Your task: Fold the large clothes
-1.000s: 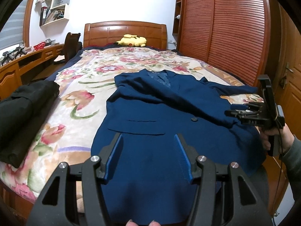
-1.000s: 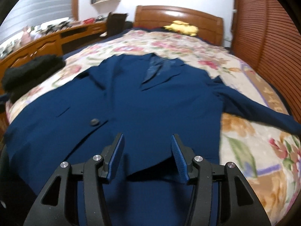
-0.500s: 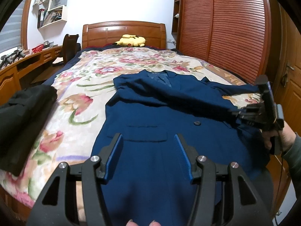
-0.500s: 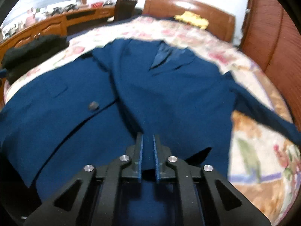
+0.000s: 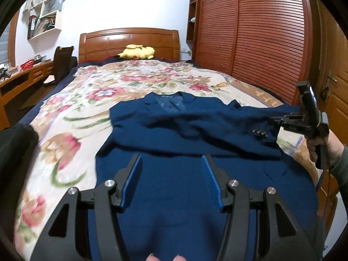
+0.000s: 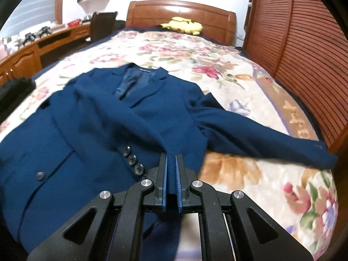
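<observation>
Floral bedspread (image 5: 71, 117) covers the wooden bed; navy blazer (image 5: 174, 195) lies face up on it. Right gripper (image 6: 171, 158) is clamped on a sleeve cuff drawn across the blazer's front. Left gripper (image 5: 171, 163) hovers, jaws apart, empty.

To your left of the blue jacket (image 5: 174, 174) the floral bedspread (image 5: 71, 130) lies bare, so a gripper can pass there until it meets the black bundle (image 5: 15, 152) at the bed's left edge. Beyond the collar the bed is open up to the yellow plush toy (image 5: 137, 52) by the headboard (image 5: 128, 43). On your right, the slatted wardrobe doors (image 5: 261, 32) stand close along the bed, and the outstretched sleeve (image 6: 261, 137) crosses that strip.
</observation>
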`<state>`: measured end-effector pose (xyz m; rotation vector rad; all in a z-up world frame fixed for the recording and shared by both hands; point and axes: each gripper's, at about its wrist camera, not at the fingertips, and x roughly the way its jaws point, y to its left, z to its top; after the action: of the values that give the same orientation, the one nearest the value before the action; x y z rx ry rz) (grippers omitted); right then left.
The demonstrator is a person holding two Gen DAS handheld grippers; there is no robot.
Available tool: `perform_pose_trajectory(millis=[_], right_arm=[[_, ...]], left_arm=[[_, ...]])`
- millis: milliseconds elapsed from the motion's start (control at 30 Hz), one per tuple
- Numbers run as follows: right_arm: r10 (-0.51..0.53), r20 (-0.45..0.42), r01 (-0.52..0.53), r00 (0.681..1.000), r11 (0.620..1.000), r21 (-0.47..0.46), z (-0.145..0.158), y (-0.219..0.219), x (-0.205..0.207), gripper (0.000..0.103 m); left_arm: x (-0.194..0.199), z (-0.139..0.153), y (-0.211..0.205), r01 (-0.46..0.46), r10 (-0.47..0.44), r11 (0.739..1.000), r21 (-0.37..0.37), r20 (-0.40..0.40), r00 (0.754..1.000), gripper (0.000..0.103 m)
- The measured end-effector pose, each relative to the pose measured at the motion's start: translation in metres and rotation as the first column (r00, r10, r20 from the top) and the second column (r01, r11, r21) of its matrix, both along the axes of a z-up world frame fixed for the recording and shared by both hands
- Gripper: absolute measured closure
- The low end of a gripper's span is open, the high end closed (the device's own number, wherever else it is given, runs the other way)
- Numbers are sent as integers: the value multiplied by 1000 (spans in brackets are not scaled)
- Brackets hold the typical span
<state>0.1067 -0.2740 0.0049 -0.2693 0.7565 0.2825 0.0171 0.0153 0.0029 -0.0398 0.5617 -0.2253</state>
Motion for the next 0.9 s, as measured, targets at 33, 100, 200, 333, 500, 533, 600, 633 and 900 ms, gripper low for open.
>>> perform_pose_trajectory(millis=[33,100,200,333,500,533,600,633,900], right_arm=[[-2,-1,2,1000,1000,-16,-2,1,4,99],[-14,-2,13,1000,998,-54,-6,0,12,99],[-49,-29,47,998,996,-75,-13,-4,24,99],[-62,-37,59,997,994,-91,-18,-10,31,98],[-124,3,123,992,985,-125,-14,-22,35,79],[-129,-1,129,992,987,-97,-13,-29,36,65],[-131,1,131,991,990,-57,-12,-39,33,49],[-135,3,135,991,990,-40,-12,-45,31,45],[-190,-28,190,981,982,-16,-20,-94,19,42]], left_arm=[[8,0,-2,6,-6,1000,-6,2,1000,48],[16,-2,-5,15,-15,1000,-19,2,1000,48],[25,-6,-15,34,-34,999,-13,5,999,48],[30,-9,-22,59,-59,998,0,11,998,48],[27,-14,-29,72,-72,997,12,22,997,48],[26,-15,-29,74,-74,997,15,21,997,48],[27,-20,-33,71,-71,997,27,10,997,48],[27,-21,-36,74,-75,997,34,5,997,48],[26,-21,-57,129,-129,992,17,2,992,48]])
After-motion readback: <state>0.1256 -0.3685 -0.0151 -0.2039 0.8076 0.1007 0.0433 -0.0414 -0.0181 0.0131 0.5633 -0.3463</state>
